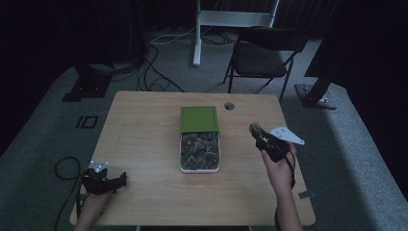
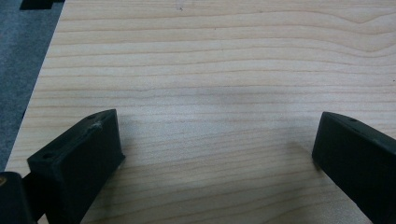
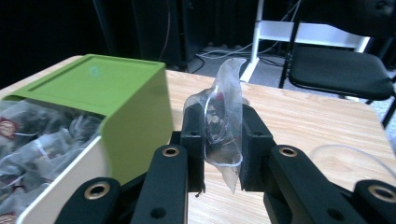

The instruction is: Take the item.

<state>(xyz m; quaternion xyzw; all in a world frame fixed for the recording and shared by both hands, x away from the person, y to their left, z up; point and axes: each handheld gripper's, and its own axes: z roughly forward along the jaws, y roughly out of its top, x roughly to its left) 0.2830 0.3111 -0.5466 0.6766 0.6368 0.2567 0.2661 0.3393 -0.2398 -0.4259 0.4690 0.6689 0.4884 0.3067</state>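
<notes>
Across the middle of the high view we see a pale wooden bench with visible grain, standing on grey carpet in a dim room. Near its far edge is a small round cable hole. Beyond it, at the top of the frame, stand a black folding chair and a white metal frame, with dark cables trailing over the floor and black curtains behind.

At the centre of the bench sits a white box filled with small clear sachets of dark contents; its green lid is slid toward the far end, covering that part. In the right gripper view, a small round mark shows on the lid top and reddish round labels on some sachets, but we cannot read any writing.

At the right of the high view, a hand holds the right gripper above the bench, just right of the box. In the right gripper view its black fingers are clenched on one clear sachet, which stands upright between them, its top edge rising above the tips and its lower corner hanging below. The box lies to the left of the fingers, close by.

At the lower left of the high view, the left gripper rests low at the bench's near corner, well apart from the box. In the left gripper view its fingers are spread wide, released, with bare wood between them.
</notes>
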